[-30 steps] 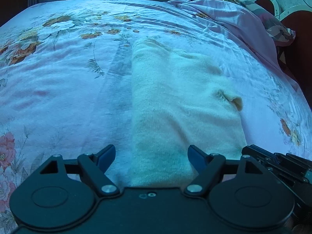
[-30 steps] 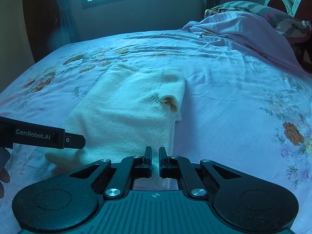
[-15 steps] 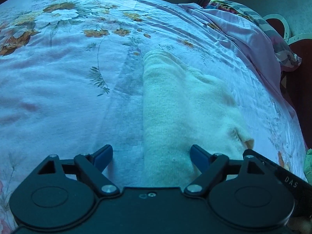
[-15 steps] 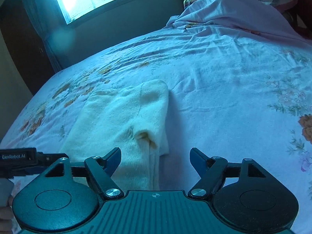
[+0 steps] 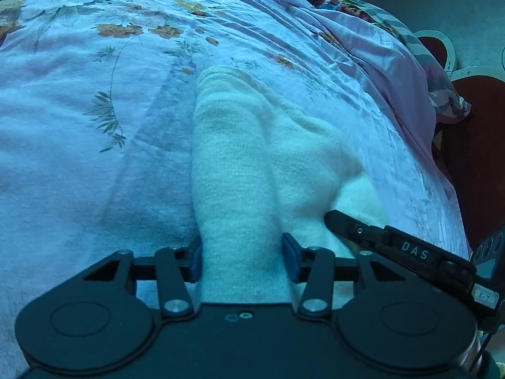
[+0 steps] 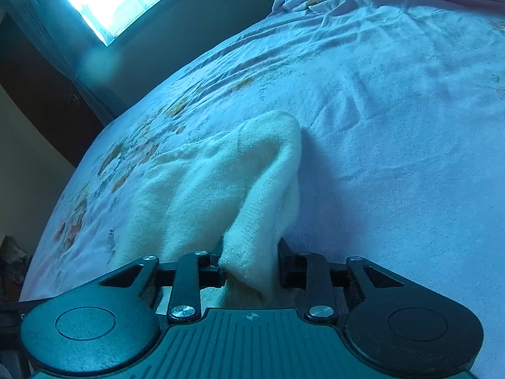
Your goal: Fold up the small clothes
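Both claws, left (image 5: 241,257) and right (image 6: 251,267), are closing on the near edge of a cream knit garment (image 5: 252,164) bunched between their pads, apparently to fold it across the floral bed (image 5: 79,126).

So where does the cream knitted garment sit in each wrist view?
Left wrist: cream garment runs up the centre from between the left gripper, whose jaws are closing on it.
Right wrist: it lies centre-left, its near edge bunched in the closing right gripper.
Shared landmark: the floral bedsheet beneath it.
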### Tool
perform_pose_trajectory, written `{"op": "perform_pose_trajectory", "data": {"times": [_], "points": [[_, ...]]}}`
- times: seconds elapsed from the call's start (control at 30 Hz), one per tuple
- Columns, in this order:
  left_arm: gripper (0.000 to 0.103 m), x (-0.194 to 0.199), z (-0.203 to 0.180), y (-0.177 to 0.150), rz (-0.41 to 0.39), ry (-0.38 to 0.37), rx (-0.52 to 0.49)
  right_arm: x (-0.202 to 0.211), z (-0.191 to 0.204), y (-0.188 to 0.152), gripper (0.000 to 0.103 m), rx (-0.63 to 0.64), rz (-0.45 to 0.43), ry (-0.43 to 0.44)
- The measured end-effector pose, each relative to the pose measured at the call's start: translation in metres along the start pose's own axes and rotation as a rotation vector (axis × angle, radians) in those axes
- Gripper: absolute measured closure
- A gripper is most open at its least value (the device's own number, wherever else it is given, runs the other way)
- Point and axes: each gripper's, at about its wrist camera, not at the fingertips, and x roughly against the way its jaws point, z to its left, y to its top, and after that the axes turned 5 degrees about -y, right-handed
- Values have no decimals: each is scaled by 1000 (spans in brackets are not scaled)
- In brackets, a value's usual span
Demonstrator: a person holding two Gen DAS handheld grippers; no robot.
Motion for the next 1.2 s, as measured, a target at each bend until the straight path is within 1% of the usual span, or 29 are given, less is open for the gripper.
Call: {"op": "perform_pose_trajectory", "data": {"times": [0.03, 0.1, 0.2, 0.33, 0.47, 0.57, 0.63, 0.73, 0.83, 0.9, 0.93, 0.97, 1.0, 1.03, 1.07, 1.1, 1.17, 1.2], "points": [[65, 4, -2, 0, -7, -2, -7, 5, 4, 0, 77, 21, -17, -3], [68, 12, -6, 0, -23, -5, -33, 15, 14, -2, 77, 62, -56, -1], [70, 30, -11, 0, -44, -18, -51, 32, 33, -3, 77, 105, -95, 33], [70, 67, -9, -5, -93, -20, -58, 57, 65, -10, 77, 162, -130, 78], [70, 115, -2, -16, -137, -12, -72, 79, 93, -23, 77, 175, -137, 143], [70, 153, 8, -30, -164, 5, -69, 94, 114, -42, 77, 197, -132, 187], [70, 172, 16, -44, -175, 31, -78, 98, 127, -58, 77, 205, -119, 214], [70, 191, 34, -65, -175, 54, -55, 98, 141, -86, 77, 213, -91, 242], [69, 198, 54, -86, -162, 74, -32, 91, 147, -113, 77, 221, -56, 247], [69, 196, 66, -101, -147, 96, -25, 83, 147, -130, 77, 232, -24, 226], [69, 191, 72, -107, -127, 111, -23, 76, 146, -137, 77, 235, 2, 212], [67, 185, 78, -113, -108, 130, -20, 69, 143, -143, 77, 237, 26, 191], [62, 183, 82, -119, -117, 140, -18, 63, 140, -149, 76, 251, 31, 146], [60, 182, 85, -122, -124, 136, -9, 59, 137, -153, 72, 255, 35, 120], [60, 183, 86, -122, -123, 133, 13, 57, 134, -154, 68, 251, 33, 96], [57, 184, 86, -120, -123, 138, 34, 58, 133, -154, 61, 254, 21, 62], [56, 190, 80, -117, -132, 168, 42, 67, 137, -150, 60, 278, -25, 13], [58, 195, 76, -116, -143, 187, 27, 74, 140, -148, 60, 295, -53, -12]]}}
